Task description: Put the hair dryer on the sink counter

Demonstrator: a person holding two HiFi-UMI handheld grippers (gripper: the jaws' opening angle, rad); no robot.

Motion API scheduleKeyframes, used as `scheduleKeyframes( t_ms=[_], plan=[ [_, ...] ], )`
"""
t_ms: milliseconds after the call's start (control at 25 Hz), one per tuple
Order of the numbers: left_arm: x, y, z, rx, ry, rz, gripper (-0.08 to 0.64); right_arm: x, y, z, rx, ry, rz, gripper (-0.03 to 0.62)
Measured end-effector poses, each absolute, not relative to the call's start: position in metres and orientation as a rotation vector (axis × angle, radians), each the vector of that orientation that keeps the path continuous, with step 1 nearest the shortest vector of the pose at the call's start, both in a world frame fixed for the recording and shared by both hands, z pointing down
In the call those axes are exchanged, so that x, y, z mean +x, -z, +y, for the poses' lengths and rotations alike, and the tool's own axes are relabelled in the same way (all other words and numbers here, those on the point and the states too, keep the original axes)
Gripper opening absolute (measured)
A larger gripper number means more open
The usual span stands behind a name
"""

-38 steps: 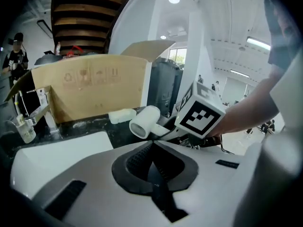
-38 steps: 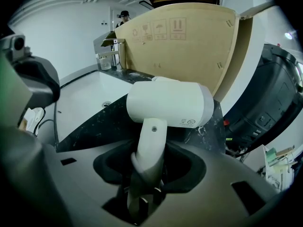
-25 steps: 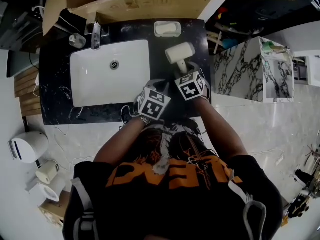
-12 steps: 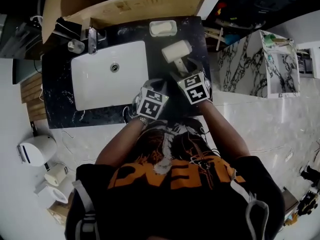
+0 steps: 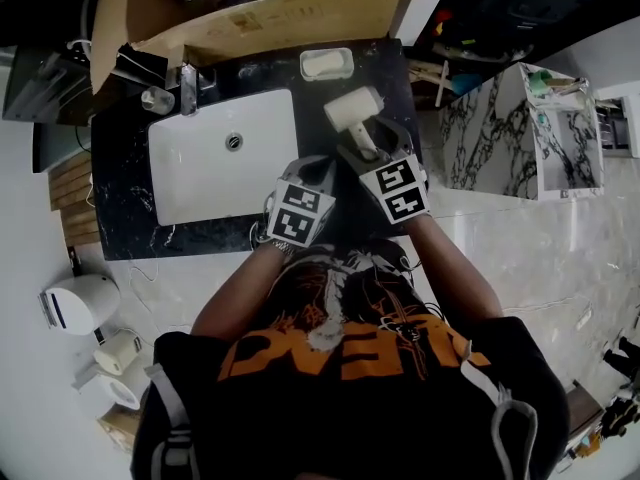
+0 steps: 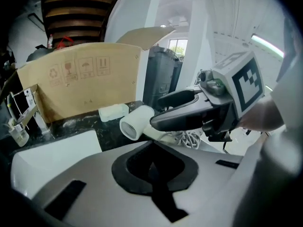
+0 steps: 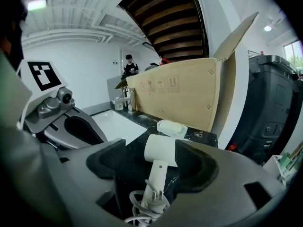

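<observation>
- Release step, by my reading: the hair dryer [image 5: 355, 113] lay on the table [image 5: 388, 70] beside the sink [image 5: 225, 153]. Its handle lay untouched between the right gripper's [image 5: 376, 144] spread, slightly closing fingers.
- The left gripper's [image 6: 154, 167] fingers were pressed together, empty.
- Next called for backing straight out; the table's right edge was near.

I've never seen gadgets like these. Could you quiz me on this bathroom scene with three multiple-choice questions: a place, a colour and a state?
1. Where is the hair dryer?
A. On the black counter
B. On the floor
C. In a drawer

2. What colour is the hair dryer?
A. Red
B. White
C. Blue

3. How do the left gripper's jaws stand?
A. Spread wide apart
B. Clamped on a cord
C. Together, with nothing between them

Answers:
1 A, it lies on the dark stone top.
2 B, its body and handle are white.
3 C, the dark pads meet in the left gripper view.
</observation>
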State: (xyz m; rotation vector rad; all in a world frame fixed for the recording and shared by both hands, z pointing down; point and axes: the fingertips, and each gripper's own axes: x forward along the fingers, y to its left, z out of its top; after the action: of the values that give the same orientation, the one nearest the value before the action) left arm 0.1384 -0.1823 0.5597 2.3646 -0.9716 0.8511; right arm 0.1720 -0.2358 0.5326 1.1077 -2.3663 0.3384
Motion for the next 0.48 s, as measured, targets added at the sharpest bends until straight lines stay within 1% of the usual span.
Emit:
scheduleKeyframes(
  t_ms=[200,480],
  plan=[
    [0.134,-0.519,-0.191,2.465,-0.713,-1.035,0.023,0.159,-0.496,-0.235,1.126,-0.297,-2.483,0.315],
    [0.113,-0.443,-0.200,2.607,-0.511,-1.156,0.021,0.149,-0.410,-0.226,1.216,-0.150,-2.670,0.249]
  ],
)
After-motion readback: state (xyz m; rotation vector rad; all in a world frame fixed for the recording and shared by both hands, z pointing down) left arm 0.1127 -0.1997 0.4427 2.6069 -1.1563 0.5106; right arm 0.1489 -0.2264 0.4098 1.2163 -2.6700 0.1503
